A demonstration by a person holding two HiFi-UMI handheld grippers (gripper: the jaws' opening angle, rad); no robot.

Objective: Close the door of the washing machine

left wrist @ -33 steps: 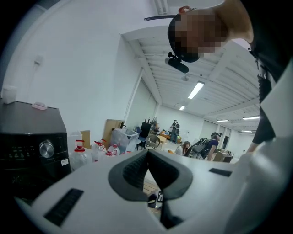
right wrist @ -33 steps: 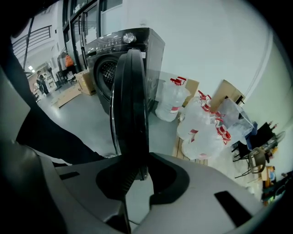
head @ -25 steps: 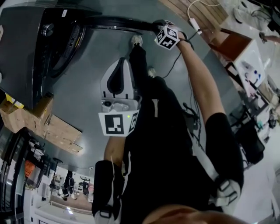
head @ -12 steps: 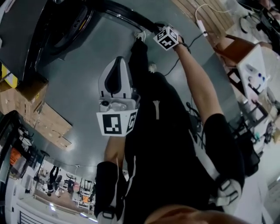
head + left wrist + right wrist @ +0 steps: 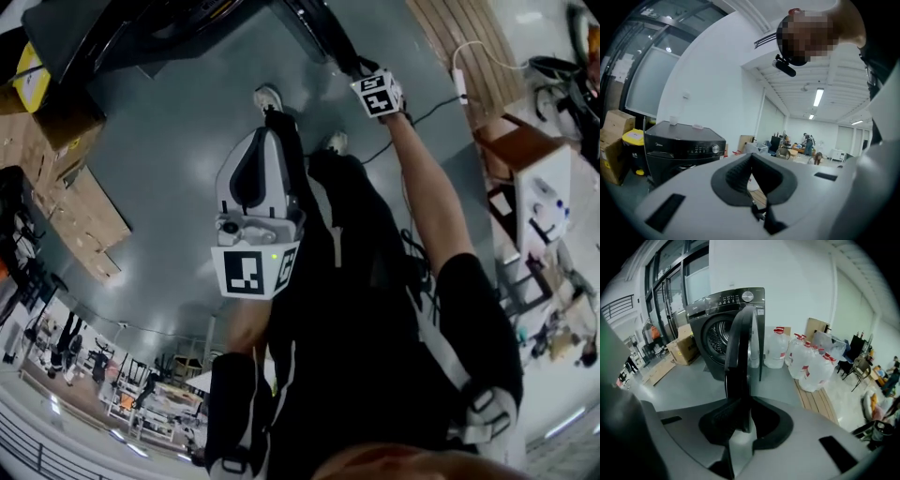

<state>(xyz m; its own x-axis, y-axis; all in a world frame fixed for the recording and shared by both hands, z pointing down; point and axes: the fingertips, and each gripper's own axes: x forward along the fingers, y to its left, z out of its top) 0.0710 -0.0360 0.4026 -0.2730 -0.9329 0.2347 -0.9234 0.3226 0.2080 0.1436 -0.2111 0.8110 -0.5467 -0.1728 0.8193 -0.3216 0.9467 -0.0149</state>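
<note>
The black washing machine (image 5: 141,28) fills the head view's top left corner, and its round drum opening (image 5: 719,336) shows in the right gripper view. Its dark door (image 5: 740,348) stands open, edge-on to that camera. My right gripper (image 5: 743,416) is shut on the door's outer edge, and the head view shows that gripper (image 5: 361,67) at arm's length on the door (image 5: 319,33). My left gripper (image 5: 267,136) hangs in front of my body, shut and with nothing in it. The left gripper view holds the washing machine (image 5: 684,150) beyond the closed left gripper (image 5: 751,164).
Cardboard boxes (image 5: 70,202) lie left of the machine and a yellow bin (image 5: 633,150) stands beside it. Water jugs (image 5: 806,362) sit on a wooden pallet (image 5: 469,56) to the right. A cable (image 5: 412,117) crosses the floor near my shoes (image 5: 267,97). People (image 5: 806,140) stand far off.
In the head view the machine has slid up toward the top left corner. The door now runs steeply instead of flat, with the right gripper still on its edge. The left gripper kept before my body.
</note>
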